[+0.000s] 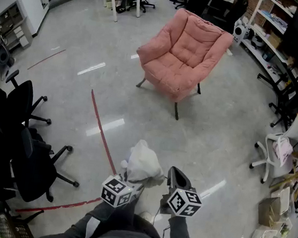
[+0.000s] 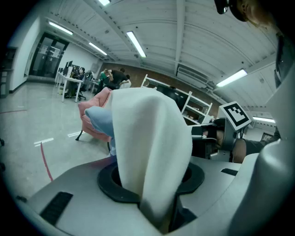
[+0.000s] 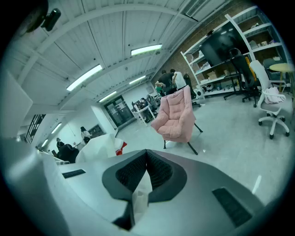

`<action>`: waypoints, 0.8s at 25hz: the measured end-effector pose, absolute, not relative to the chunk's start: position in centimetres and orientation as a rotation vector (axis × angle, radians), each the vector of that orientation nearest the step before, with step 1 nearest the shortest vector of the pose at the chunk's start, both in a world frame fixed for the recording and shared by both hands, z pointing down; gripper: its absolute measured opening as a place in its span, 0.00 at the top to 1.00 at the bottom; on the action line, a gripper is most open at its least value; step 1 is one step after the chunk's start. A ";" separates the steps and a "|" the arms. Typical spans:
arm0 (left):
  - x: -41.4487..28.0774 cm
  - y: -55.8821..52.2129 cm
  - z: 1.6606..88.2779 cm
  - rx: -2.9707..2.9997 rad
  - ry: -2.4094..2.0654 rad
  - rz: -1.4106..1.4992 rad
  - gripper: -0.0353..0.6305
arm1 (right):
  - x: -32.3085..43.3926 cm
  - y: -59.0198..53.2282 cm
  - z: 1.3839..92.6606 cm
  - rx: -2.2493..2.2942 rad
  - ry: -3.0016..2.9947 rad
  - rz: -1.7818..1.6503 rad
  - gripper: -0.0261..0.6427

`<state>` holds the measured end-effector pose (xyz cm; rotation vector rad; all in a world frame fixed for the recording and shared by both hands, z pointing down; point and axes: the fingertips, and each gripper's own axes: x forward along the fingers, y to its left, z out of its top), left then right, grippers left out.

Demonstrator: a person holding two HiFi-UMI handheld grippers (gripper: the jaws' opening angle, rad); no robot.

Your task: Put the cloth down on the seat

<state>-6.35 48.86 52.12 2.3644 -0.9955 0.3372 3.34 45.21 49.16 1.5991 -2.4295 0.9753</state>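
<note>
At the far left of the head view, black office chairs [image 1: 24, 149] crowd together on the grey floor [image 1: 82, 89], and a red tape line [image 1: 102, 134] runs across it toward the person. Low in the middle, the left claw [image 1: 130, 180] points upward and pinches the white cloth [image 1: 142, 163]. The left gripper view shows the fabric rising in a thick fold from between the two jaws, which press on it from both sides. The cloth is bunched in the air in front of the person, well apart from the pink armchair [image 1: 185, 50] that stands farther off across the floor. It is not yet on the seat [image 1: 168, 69].

Just to the right of the left claw, the right claw [image 1: 177, 177] is held at about the same height, near the cloth. Whether it touches the fabric I cannot tell. In the right gripper view its ribbed pads are pressed together at the tips, and a pale sliver shows in the slot behind them, though what it is I cannot make out. Farther right stands a white office chair [image 1: 283, 143] with something pink draped on it. Shelving [image 1: 268, 28] runs along the wall, and cardboard boxes [image 1: 272, 209] sit at the lower right
</note>
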 end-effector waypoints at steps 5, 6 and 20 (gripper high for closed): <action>-4.9 55.6 51.9 2.319 -1.021 0.278 0.69 | 5.1 52.7 49.3 1.612 -2.441 0.959 0.94; -4.4 57.0 51.8 2.312 -1.021 0.268 0.69 | 5.6 54.2 49.4 1.615 -2.436 0.968 0.95; -2.4 64.9 50.1 2.342 -1.081 0.205 0.69 | 8.3 63.4 50.2 1.706 -2.440 1.053 0.94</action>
